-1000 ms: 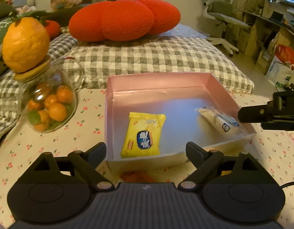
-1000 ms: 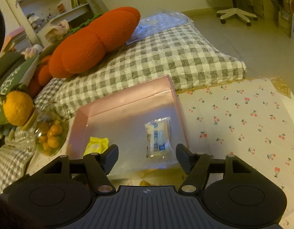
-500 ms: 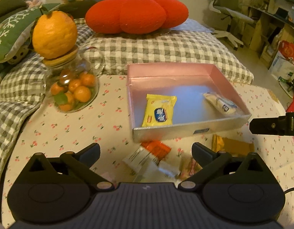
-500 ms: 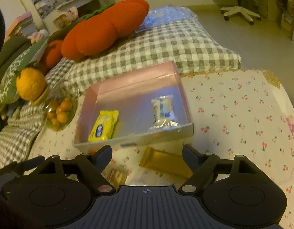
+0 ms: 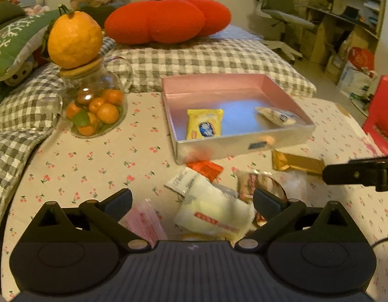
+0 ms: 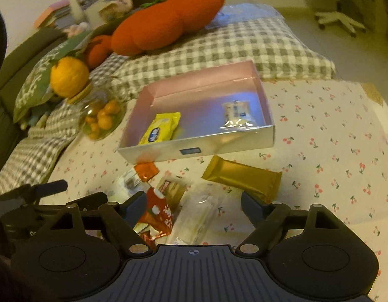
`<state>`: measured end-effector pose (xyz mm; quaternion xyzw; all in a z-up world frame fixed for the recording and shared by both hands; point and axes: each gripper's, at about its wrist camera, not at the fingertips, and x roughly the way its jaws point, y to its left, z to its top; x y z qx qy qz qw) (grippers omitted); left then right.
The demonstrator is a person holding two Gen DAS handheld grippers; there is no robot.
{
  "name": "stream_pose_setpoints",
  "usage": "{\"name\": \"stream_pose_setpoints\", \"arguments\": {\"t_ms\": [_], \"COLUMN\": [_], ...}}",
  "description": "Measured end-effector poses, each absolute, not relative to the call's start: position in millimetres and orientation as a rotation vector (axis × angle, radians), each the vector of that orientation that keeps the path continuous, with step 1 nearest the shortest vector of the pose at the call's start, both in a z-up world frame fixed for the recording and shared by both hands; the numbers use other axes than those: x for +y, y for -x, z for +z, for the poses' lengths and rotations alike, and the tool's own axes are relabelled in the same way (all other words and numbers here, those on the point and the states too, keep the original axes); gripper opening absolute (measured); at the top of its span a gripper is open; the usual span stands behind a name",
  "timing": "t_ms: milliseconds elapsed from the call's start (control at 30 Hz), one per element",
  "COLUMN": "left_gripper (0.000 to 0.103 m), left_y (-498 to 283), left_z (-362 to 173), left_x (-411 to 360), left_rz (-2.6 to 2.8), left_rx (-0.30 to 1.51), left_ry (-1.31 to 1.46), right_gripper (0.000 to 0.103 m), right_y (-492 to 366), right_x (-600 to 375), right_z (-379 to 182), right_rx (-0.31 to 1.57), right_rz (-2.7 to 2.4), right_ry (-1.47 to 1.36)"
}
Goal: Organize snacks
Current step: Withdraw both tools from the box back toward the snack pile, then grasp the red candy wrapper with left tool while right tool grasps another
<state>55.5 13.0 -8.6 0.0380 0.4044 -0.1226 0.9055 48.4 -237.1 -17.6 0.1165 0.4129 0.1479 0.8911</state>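
1. Snacks lie in two groups: two packets already inside the pink box (image 6: 204, 85), the rest loose on the bench (image 6: 332, 130) in front of its near wall.
2. In the box: a yellow packet (image 6: 160, 127) toward the left side, and a clear white packet (image 6: 238, 113) at the right, its end resting against the near wall.
3. Loose pile, just short of the box: a gold bar (image 6: 241, 177) lying flat and apart from the others; an orange sachet (image 6: 146, 170) almost touching the box wall; a white pouch (image 5: 209, 209), a red packet (image 6: 161, 216), a clear wrapper (image 6: 201, 214) and a pink packet (image 5: 146, 224) overlapping or close together.
4. Left gripper (image 5: 192, 200): fingers spread wide, nothing between them, hovering over the white pouch.
5. Right gripper (image 6: 194, 202): also wide open and empty, above the clear wrapper, with the gold bar just beyond its right finger.
6. Step in hand, as I judge it: choosing the next loose snack; sorting is at an early stage, most of the pile unmoved.
7. Next move calls for lowering onto one packet only. The gold bar looks easiest, being isolated and flat; the overlapped ones risk a double pick or a slip on crinkly film.
8. Beyond the box: a glass jar of oranges (image 5: 95, 110) at left, checked bedding (image 5: 206, 58) behind.
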Motion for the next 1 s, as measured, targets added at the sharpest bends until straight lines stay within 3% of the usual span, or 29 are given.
{"name": "stream_pose_setpoints", "arguments": {"t_ms": [233, 367, 600, 1000], "left_gripper": [0.098, 0.086, 0.077, 0.072], "left_y": [-37.5, -31.3, -24.3, -29.6], "left_z": [-19.6, -27.7, -38.2, -58.8], "left_x": [8.1, 0.3, -15.5, -25.3], "left_rz": [-0.406, -0.482, -0.614, -0.618], "left_rx": [0.829, 0.854, 0.877, 0.944], "left_ry": [-0.085, -0.106, -0.144, -0.194], "right_gripper": [0.083, 0.084, 0.084, 0.084], "right_y": [-39.7, -35.3, -34.5, -45.5], "right_x": [-236.0, -235.9, -235.1, -219.0], "right_z": [-25.3, -30.4, -36.9, -46.2], "right_rx": [0.832, 0.838, 0.864, 0.895], "right_rz": [0.386, 0.429, 0.454, 0.493], "right_ry": [-0.172, -0.16, -0.159, -0.165]}}
